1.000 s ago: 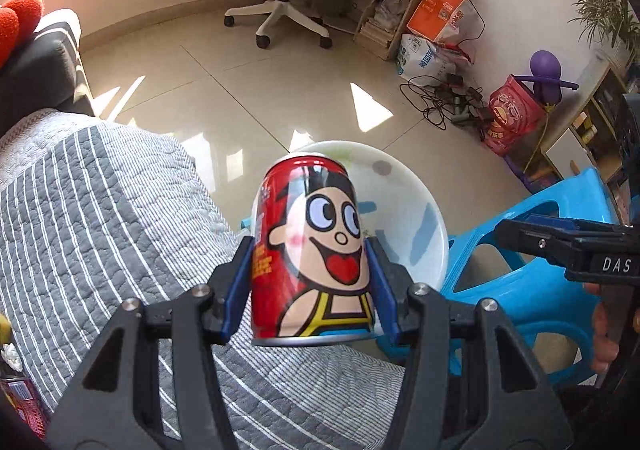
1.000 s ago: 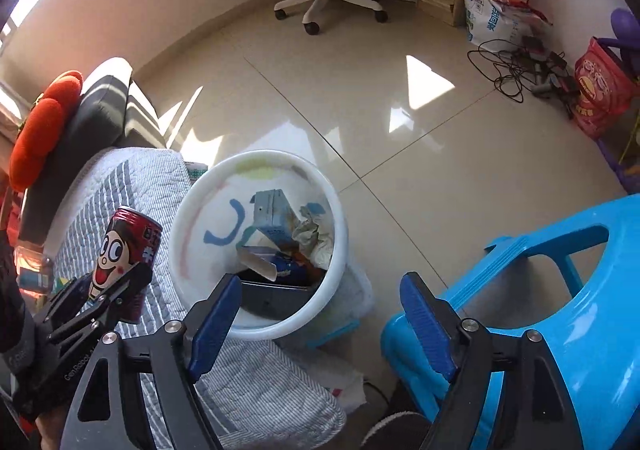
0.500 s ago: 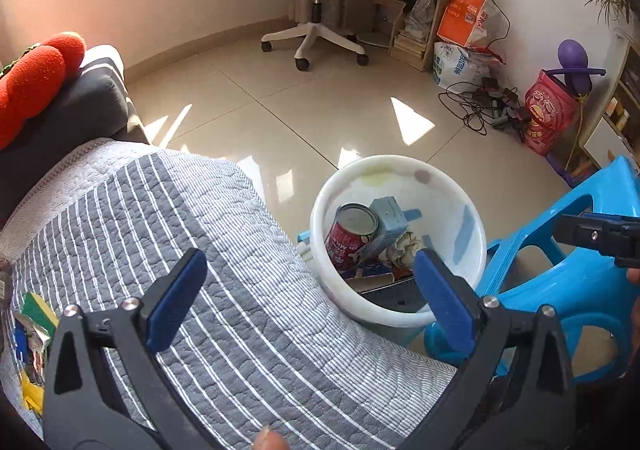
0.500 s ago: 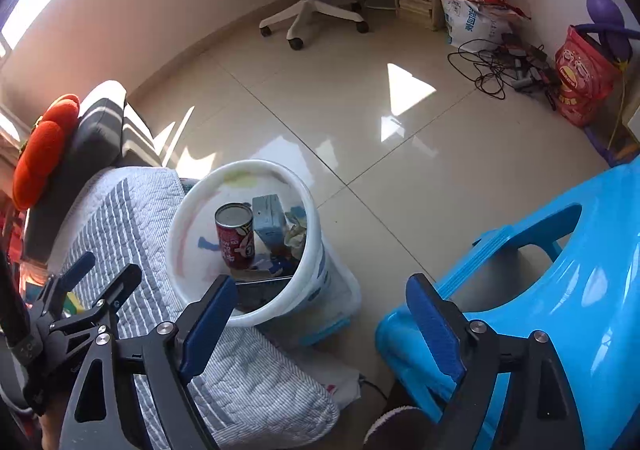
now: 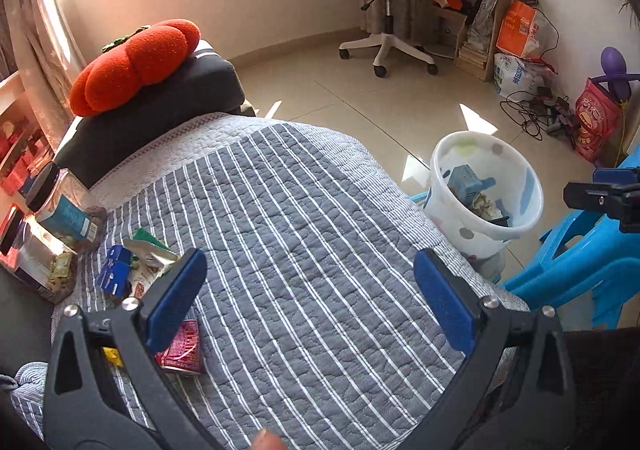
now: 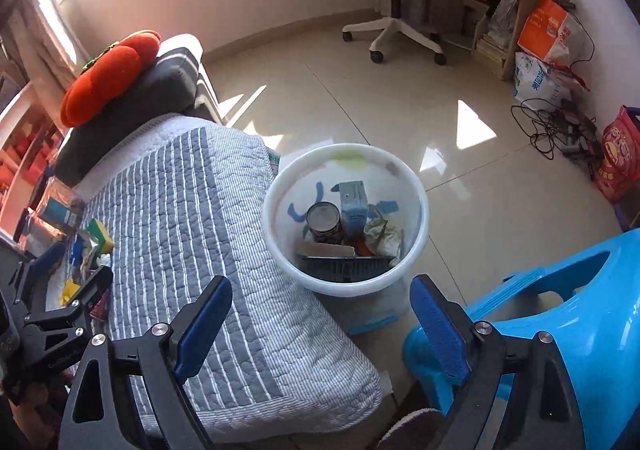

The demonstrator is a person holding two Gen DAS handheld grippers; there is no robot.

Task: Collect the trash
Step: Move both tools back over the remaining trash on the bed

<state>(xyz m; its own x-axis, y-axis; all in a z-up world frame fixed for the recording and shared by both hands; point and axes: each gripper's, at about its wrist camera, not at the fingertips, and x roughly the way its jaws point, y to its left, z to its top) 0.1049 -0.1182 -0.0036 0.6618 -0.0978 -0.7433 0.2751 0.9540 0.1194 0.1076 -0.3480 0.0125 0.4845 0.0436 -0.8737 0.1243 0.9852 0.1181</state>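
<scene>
Striped grey quilt [image 5: 304, 234] spread over the bed, wrappers [image 5: 140, 266] littered at its near left. White bin [image 6: 344, 217] on the floor just right, red can [image 6: 323, 221] upright inside among scraps. Left claw [image 5: 310, 296] and right claw [image 6: 320, 326] both spread wide, gripping nothing.

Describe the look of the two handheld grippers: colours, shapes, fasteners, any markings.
Both match. The left gripper and right gripper have black angular frames with triangular cut-outs, silver round fasteners, and flat blue ribbed pads on each finger. The right view shows faint, unreadable lettering on the left gripper's frame. No cables or sleeves are visible.
</scene>
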